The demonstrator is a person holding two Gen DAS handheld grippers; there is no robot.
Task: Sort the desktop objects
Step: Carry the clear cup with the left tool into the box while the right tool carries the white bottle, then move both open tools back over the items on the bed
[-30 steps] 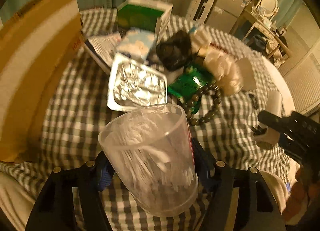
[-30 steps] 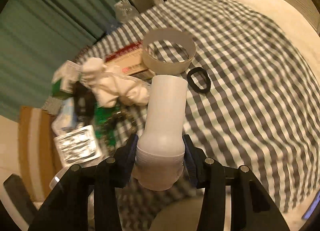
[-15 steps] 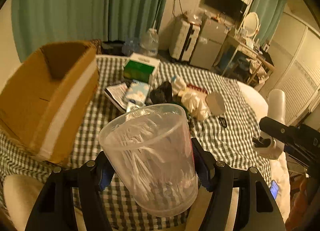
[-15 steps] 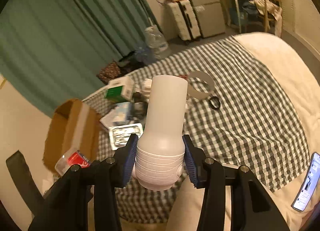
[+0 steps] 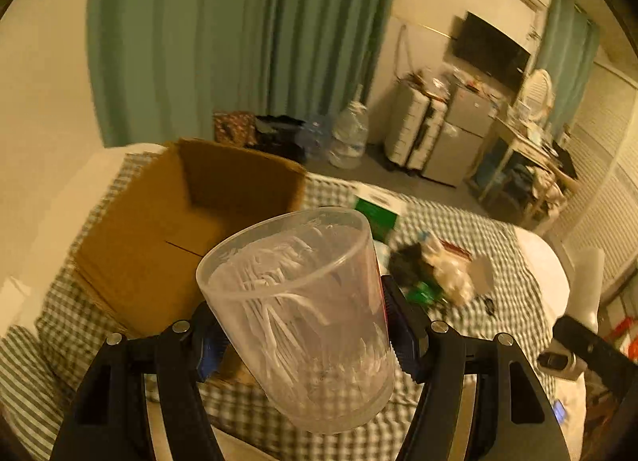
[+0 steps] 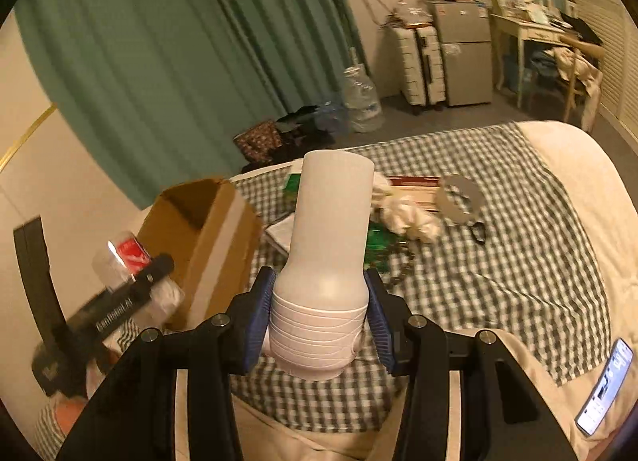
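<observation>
Both claws have risen since a second ago, so the checked cloth and its clutter now sit lower and farther off. Left claw point(image 5: 297, 335) clamps its blue ribbed pads against a clear, tapered plastic cup point(image 5: 295, 313) packed with thin white plastic sticks. Beyond it stands an open brown cardboard box point(image 5: 175, 229) with a pale tape stripe. Right claw point(image 6: 317, 325) grips a smooth white plastic bottle point(image 6: 327, 253) by its ridged, wider base, the cylindrical neck pointing away. Past that bottle, on the green-and-white gingham bedspread point(image 6: 530, 269), lie a crumpled white cloth point(image 6: 410, 217), a grey cardboard ring point(image 6: 460, 199) and a black loop point(image 6: 478, 231). A phone point(image 6: 604, 391) rests to the right of the claw.
</observation>
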